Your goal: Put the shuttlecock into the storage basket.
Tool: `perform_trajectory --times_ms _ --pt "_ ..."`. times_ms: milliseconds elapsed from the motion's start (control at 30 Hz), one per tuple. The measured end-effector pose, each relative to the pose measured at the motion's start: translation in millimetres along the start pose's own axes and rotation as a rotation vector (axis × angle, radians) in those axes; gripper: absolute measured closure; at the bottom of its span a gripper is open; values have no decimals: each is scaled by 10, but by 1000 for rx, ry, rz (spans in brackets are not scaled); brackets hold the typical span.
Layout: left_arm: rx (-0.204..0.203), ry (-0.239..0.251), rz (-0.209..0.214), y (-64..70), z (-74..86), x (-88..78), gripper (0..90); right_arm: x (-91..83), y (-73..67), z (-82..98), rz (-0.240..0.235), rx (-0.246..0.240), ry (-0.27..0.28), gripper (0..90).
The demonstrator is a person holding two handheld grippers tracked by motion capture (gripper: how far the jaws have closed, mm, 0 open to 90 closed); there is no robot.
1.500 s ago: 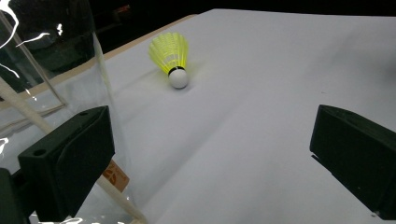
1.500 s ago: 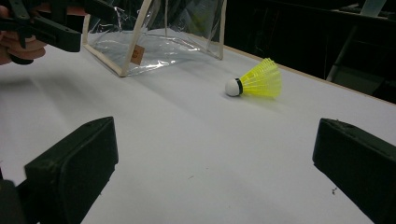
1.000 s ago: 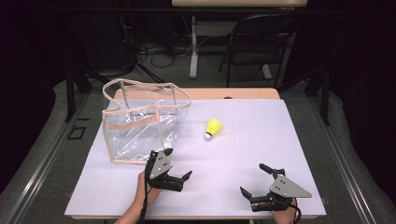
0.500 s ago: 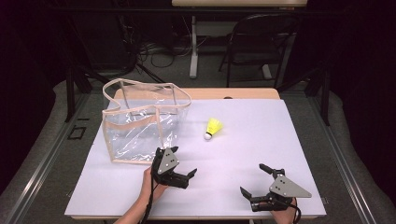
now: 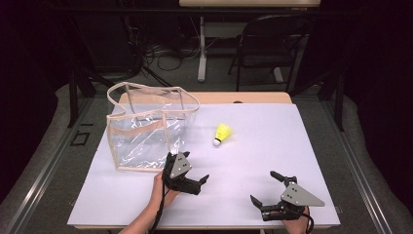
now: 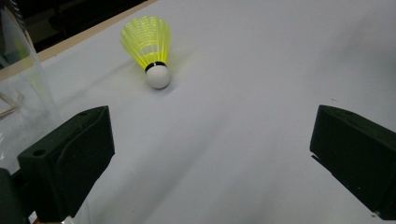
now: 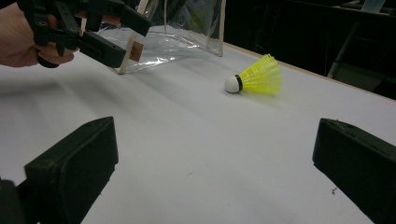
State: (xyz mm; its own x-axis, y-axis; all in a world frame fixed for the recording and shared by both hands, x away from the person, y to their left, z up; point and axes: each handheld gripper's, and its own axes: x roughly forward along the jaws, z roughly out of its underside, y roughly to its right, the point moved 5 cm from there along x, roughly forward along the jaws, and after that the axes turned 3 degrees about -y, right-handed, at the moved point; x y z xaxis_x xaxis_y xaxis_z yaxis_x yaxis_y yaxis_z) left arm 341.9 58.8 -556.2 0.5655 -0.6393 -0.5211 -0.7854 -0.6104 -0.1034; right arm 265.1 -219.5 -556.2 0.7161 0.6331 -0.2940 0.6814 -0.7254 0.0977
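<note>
A yellow shuttlecock with a white cork tip lies on its side mid-table, to the right of a clear plastic bag with beige trim that stands upright with its mouth up. My left gripper is open, held by a hand just in front of the bag's near right corner, and its jaws point at the shuttlecock, which is some way ahead. My right gripper rests open near the front right edge. Its view has the shuttlecock far ahead and the left gripper at upper left. Neither gripper holds anything.
A white sheet covers the table, with a wooden edge showing at the back. Behind the table stand a dark chair and a desk leg with cables on the floor.
My left gripper has moved a little to the right and forward along the bag's front, toward the shuttlecock. The right gripper has stayed put.
</note>
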Motion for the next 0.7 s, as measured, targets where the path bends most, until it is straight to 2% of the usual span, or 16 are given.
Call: perform_trajectory --times_ms 367,700 --pt "-2 -27 -4 7 -77 95 0 -10 -7 -2 4 1 -2 0" --pt "-32 -75 -10 -29 -162 251 0 -3 -6 5 2 5 -2 0"
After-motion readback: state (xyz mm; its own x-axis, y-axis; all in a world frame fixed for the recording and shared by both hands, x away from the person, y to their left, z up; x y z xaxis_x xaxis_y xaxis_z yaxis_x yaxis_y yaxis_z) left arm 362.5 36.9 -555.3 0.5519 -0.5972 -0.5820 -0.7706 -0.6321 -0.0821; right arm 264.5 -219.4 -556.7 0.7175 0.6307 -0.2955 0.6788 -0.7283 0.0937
